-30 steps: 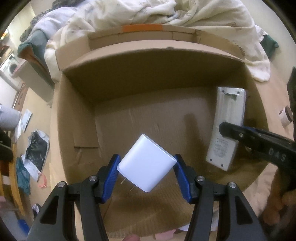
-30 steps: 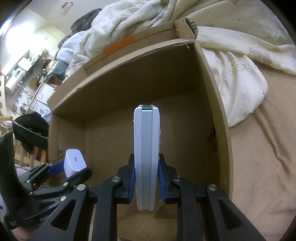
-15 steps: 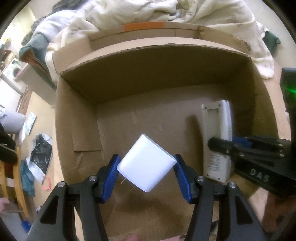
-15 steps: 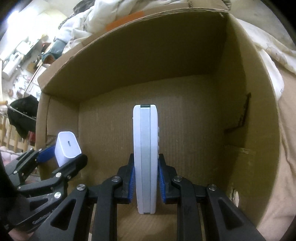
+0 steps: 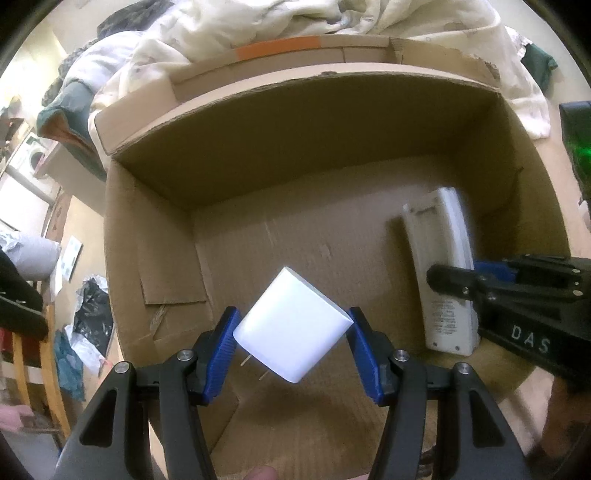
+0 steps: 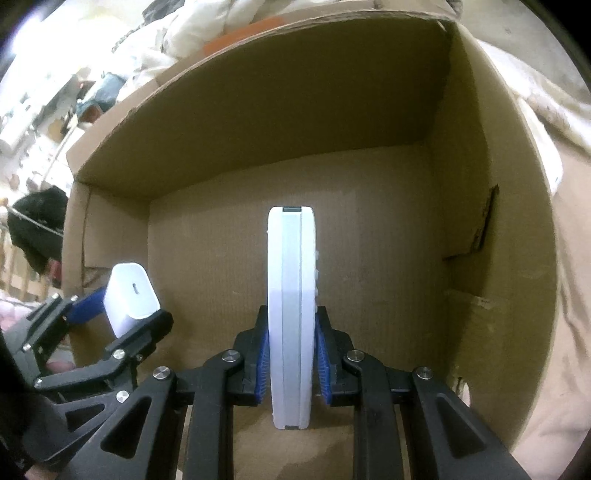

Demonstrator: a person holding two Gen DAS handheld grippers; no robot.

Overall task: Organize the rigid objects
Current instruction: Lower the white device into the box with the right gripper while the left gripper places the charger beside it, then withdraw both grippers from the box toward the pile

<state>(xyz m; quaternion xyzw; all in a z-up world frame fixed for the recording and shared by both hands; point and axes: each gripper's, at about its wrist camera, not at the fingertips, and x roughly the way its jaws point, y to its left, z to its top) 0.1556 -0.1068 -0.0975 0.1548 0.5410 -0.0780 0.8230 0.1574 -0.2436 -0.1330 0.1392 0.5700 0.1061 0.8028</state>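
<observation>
My left gripper is shut on a white plug-in charger, held cornerwise with its two prongs pointing down-left, above the floor of an open cardboard box. My right gripper is shut on a white remote control, held on edge and pointing into the same box. In the left wrist view the remote and the right gripper show at the right. The right wrist view has the charger and left gripper at lower left.
The box's floor is bare brown cardboard with a loose flap at the left wall. Crumpled cream bedding lies behind the box. Bags and clutter sit on the floor at far left. Tan sheet lies right of the box.
The right gripper carried the remote leftward and down into the box, so the box now fills its view. The left gripper and charger stayed almost in place.
</observation>
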